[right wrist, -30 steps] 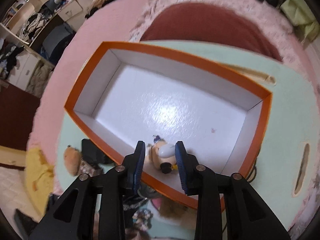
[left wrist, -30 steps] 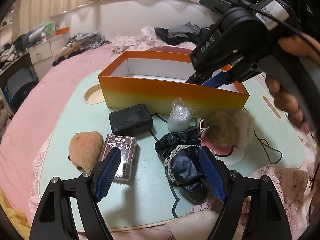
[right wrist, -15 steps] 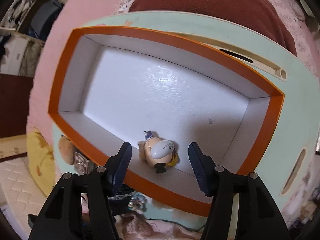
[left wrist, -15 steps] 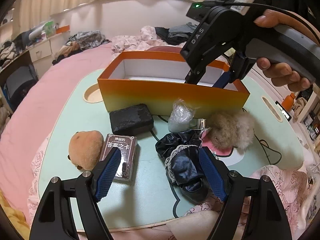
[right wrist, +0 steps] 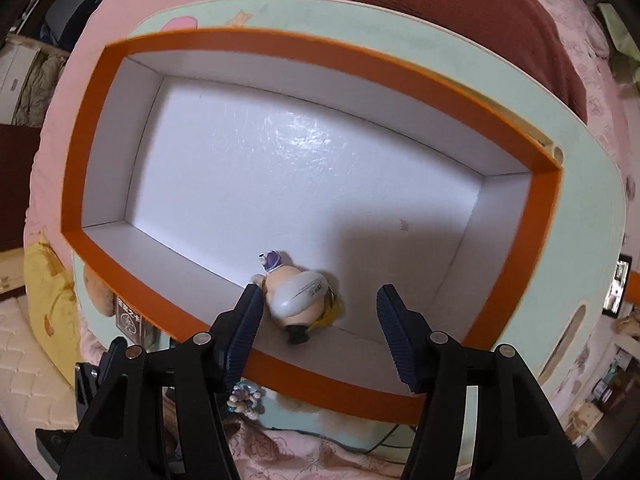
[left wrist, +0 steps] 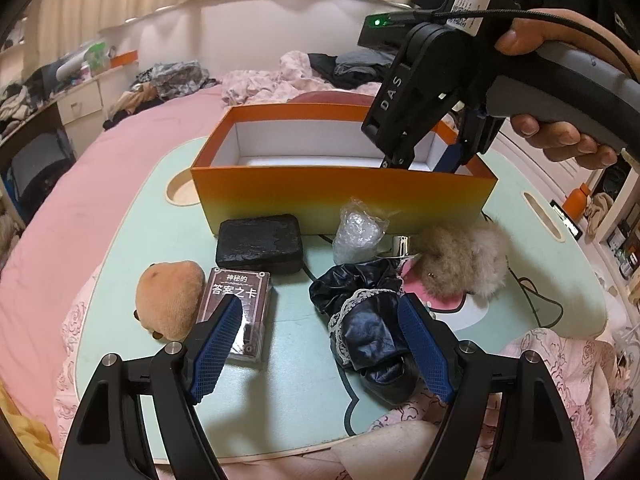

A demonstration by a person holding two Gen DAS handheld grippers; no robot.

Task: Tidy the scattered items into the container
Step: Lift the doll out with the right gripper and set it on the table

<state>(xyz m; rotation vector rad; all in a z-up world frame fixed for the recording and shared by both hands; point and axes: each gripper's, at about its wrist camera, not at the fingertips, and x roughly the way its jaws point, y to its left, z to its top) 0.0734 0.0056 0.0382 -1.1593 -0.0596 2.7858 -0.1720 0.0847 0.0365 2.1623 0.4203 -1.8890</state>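
The right gripper [right wrist: 320, 330] points down into the orange cardboard box with white lining [right wrist: 100, 128], its fingers released; they opened a moment ago. The small round-bellied toy figure [right wrist: 298, 298] lies free on the box floor, just beside the left finger, against the near wall. The left gripper [left wrist: 320, 346] hangs spread wide and empty, with the dark card deck [left wrist: 240, 300] by its left finger and the black lace-trimmed cloth [left wrist: 362, 320] by its right.

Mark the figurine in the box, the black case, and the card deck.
figurine [right wrist: 298, 294]: right wrist view, on its pale rounded body.
black case [left wrist: 259, 237]: left wrist view, on its top face.
card deck [left wrist: 239, 292]: left wrist view, on the printed lid.
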